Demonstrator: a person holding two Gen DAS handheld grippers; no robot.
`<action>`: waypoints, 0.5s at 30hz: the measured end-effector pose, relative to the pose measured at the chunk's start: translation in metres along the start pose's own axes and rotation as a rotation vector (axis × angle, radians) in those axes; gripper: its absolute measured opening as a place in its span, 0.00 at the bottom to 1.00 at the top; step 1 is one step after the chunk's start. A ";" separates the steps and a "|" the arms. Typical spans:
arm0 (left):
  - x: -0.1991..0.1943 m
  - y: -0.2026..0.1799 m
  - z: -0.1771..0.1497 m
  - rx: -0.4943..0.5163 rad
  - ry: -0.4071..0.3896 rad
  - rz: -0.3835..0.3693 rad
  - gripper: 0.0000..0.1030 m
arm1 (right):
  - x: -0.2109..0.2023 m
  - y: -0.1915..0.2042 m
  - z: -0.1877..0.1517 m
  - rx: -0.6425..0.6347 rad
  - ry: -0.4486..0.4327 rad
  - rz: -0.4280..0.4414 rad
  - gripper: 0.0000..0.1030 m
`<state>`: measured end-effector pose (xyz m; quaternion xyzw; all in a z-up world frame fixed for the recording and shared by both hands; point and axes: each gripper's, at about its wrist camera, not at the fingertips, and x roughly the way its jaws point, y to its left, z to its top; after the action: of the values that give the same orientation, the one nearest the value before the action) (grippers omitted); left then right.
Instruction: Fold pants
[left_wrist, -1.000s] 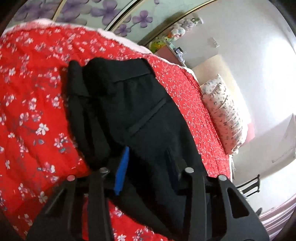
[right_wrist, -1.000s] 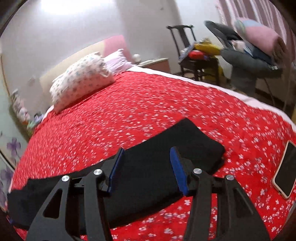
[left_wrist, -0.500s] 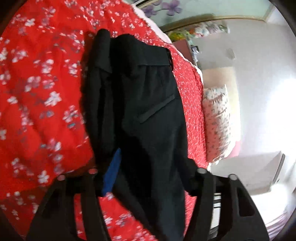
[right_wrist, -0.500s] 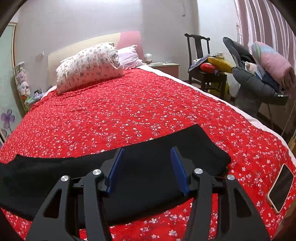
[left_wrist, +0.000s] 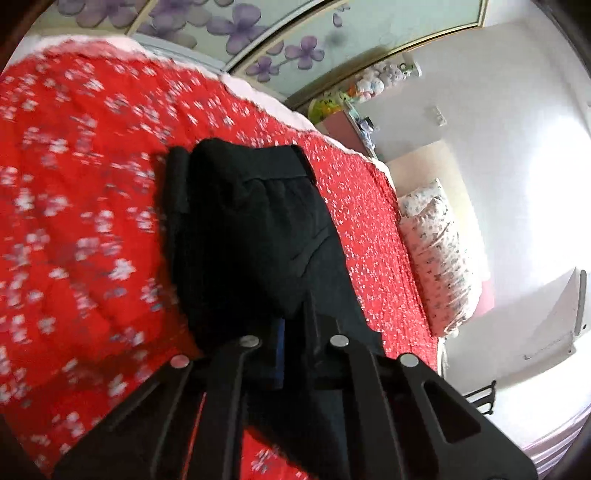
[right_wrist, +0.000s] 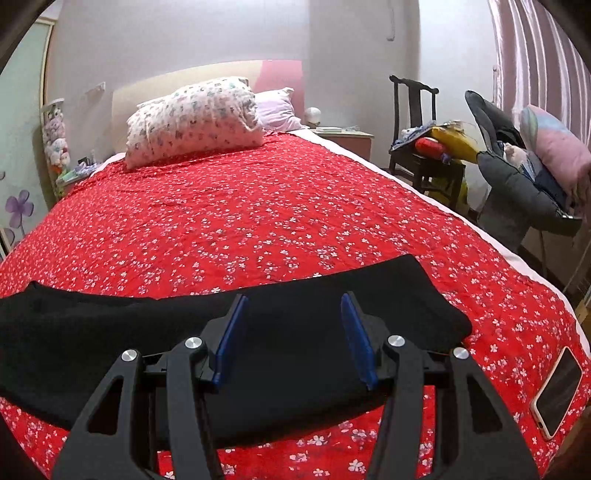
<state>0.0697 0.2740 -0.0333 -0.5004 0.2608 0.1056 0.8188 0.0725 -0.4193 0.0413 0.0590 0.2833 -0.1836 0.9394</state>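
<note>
On red floral bedspread (right_wrist: 258, 221): black pants (right_wrist: 295, 354) lie flat, waistband at 12 o'clock in left view. Left gripper (left_wrist: 291, 332) clamped shut on pants fabric. Right gripper (right_wrist: 291, 332) jaws half-spread above leg, gripping nothing. Phone (right_wrist: 557, 391) at 4 o'clock.

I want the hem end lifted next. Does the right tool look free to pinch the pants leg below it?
Probably yes: the right tool stands open directly over the pants, with nothing between its pads and the cloth; the phone lies well aside.
</note>
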 end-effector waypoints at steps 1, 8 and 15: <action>-0.002 0.000 -0.002 0.011 -0.003 0.014 0.07 | -0.001 0.001 0.000 -0.006 -0.007 0.003 0.53; 0.020 0.021 -0.008 -0.012 0.040 0.109 0.11 | 0.000 0.004 0.000 -0.019 -0.003 0.056 0.54; -0.037 -0.022 -0.027 0.143 -0.199 0.155 0.39 | -0.023 0.045 0.024 -0.095 -0.065 0.342 0.74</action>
<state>0.0391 0.2431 -0.0061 -0.4062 0.2230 0.1990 0.8635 0.0842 -0.3757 0.0743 0.0562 0.2471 -0.0092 0.9673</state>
